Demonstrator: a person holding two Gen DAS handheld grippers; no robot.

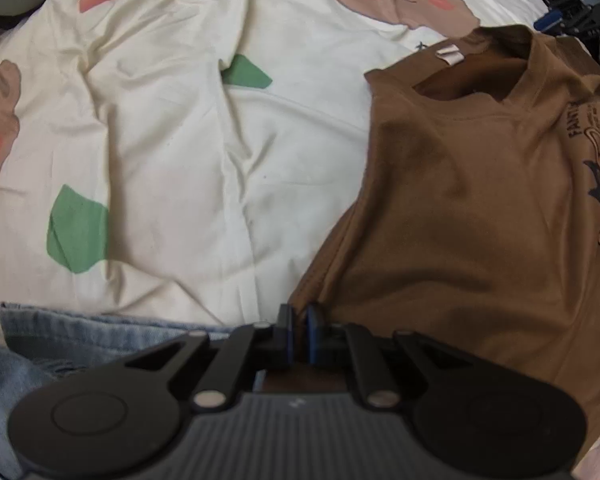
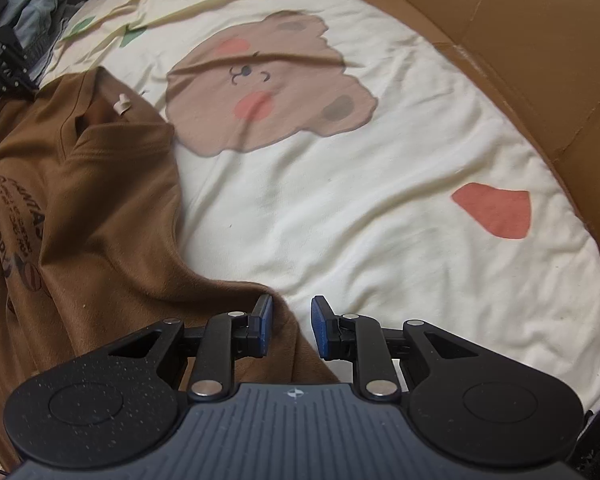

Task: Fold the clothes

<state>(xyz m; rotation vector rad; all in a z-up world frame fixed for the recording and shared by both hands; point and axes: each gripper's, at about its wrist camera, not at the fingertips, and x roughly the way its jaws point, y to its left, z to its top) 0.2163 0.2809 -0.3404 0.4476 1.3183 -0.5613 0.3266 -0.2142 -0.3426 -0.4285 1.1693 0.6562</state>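
Note:
A brown T-shirt (image 1: 460, 208) with a dark chest print lies front up on the bed, its collar and pale neck label (image 1: 449, 54) at the far end. My left gripper (image 1: 299, 320) points down at the shirt's near left edge, jaws pinched shut with a fold of that brown fabric between the blue pads. In the right wrist view the same T-shirt (image 2: 92, 240) fills the left side. My right gripper (image 2: 292, 320) hangs open over the shirt's right edge. Brown cloth lies under the gap, and neither pad presses on it.
The shirt rests on a cream bed cover (image 1: 172, 140) printed with bears and coloured patches. Light blue denim (image 1: 60, 328) lies at the near left. A cardboard box wall (image 2: 520, 40) curves along the right. More clothes (image 2: 32, 4) are piled at the far left.

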